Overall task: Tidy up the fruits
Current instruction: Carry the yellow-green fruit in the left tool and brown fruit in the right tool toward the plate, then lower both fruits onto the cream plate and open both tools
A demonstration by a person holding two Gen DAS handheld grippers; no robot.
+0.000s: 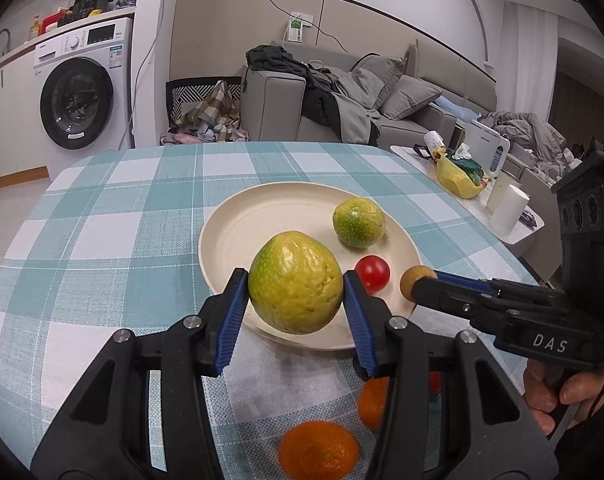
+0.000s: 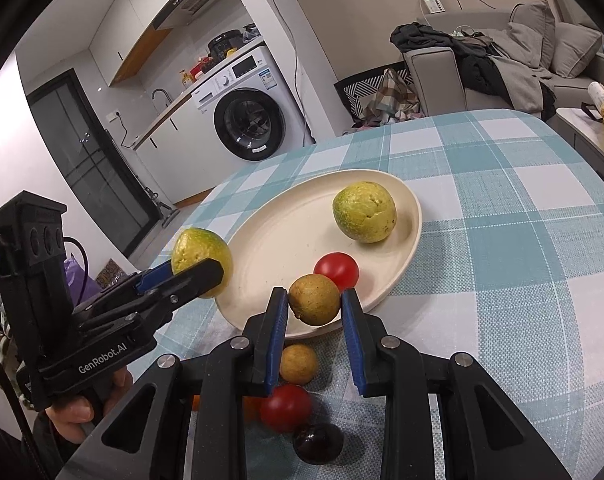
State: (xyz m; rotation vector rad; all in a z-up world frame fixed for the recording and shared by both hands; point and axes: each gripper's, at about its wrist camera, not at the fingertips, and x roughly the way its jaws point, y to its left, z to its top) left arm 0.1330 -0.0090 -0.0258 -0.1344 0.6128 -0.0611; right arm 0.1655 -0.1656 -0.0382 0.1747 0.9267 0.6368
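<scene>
Step — both loads over plate (image 1: 230,236) | left gripper (image 1: 296,300) clamps green-yellow fruit (image 1: 296,284) between its pads | right gripper (image 2: 314,304) pinches small brown fruit (image 2: 313,299), tomato (image 2: 336,270) just beyond | next — lower, release gently, avoid rolling.

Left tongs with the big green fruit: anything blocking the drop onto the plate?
Nothing visible. The fruit hangs over the plate's near rim; bare plate lies just ahead, with the other green fruit and tomato off to the right.
</scene>
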